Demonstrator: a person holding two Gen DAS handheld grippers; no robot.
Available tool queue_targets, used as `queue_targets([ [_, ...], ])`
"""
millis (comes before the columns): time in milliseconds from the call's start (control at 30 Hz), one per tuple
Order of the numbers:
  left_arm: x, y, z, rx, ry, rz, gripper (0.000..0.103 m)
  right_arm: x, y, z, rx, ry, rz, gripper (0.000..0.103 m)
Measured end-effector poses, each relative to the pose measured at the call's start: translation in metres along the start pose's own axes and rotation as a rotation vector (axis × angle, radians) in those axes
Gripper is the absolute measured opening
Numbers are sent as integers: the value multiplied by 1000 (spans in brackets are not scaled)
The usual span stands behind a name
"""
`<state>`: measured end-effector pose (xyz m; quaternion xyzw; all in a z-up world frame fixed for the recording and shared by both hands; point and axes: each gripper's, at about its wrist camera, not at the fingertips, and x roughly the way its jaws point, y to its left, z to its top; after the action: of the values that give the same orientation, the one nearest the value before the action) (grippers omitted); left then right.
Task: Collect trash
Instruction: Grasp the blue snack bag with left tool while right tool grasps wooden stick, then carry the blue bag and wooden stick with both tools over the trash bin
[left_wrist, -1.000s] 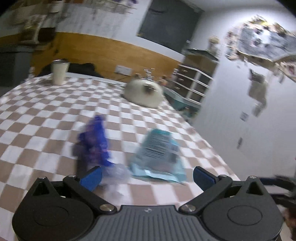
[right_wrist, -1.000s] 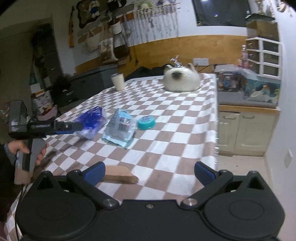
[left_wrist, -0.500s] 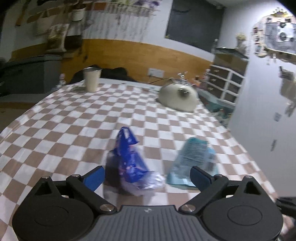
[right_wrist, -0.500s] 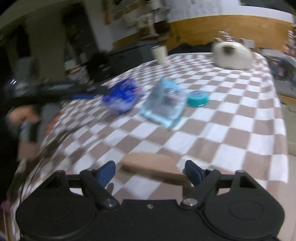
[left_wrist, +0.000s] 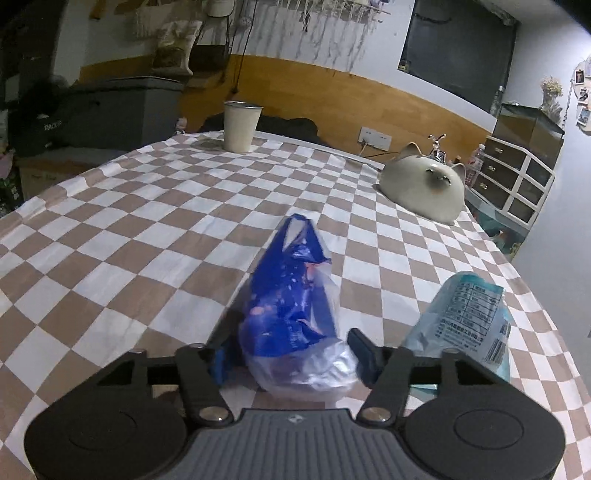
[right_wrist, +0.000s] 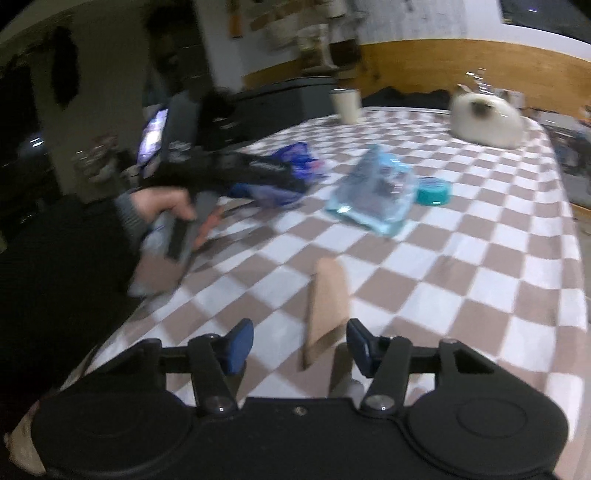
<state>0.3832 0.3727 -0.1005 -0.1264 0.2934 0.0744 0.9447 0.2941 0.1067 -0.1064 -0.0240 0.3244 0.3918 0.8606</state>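
A blue plastic bag (left_wrist: 291, 306) lies on the checkered tablecloth (left_wrist: 147, 229), its near end between the fingers of my left gripper (left_wrist: 291, 360), which is open around it. A light blue wrapper (left_wrist: 469, 325) lies to its right. In the right wrist view the bag (right_wrist: 291, 162) and the wrapper (right_wrist: 373, 192) lie mid-table, with a teal round lid (right_wrist: 432, 190) beside them. My right gripper (right_wrist: 299, 345) is open, low over the table, with a brown paper piece (right_wrist: 327, 299) between its fingers. The left gripper's body (right_wrist: 207, 162) shows there in a hand.
A white cup (left_wrist: 242, 125) stands at the table's far edge. A cat-shaped ceramic piece (left_wrist: 424, 188) sits at the far right. White drawers (left_wrist: 517, 184) stand beyond the table's right edge. A grey bin (left_wrist: 122, 107) stands behind the table at left.
My left gripper has swung onto the blue bag and narrowed around its near end. My right gripper has moved left and down to the brown paper piece and narrowed.
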Motion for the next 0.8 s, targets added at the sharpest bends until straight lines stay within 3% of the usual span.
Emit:
queue_targets([
  [133,-2,-9,-2,31,12,7,44,14,-7,7,18,8,-50,54],
  [333,-18,-25,-20,109,4,29,37,31,5,11,-75,-6,-118,47],
  [467,-35,-28,-32,95,-5,31,33,30,7,9,-79,-20,-160,26],
  [800,-93,-41,-64,60,-10,35,31,3,4,-5,-13,-32,-155,25],
])
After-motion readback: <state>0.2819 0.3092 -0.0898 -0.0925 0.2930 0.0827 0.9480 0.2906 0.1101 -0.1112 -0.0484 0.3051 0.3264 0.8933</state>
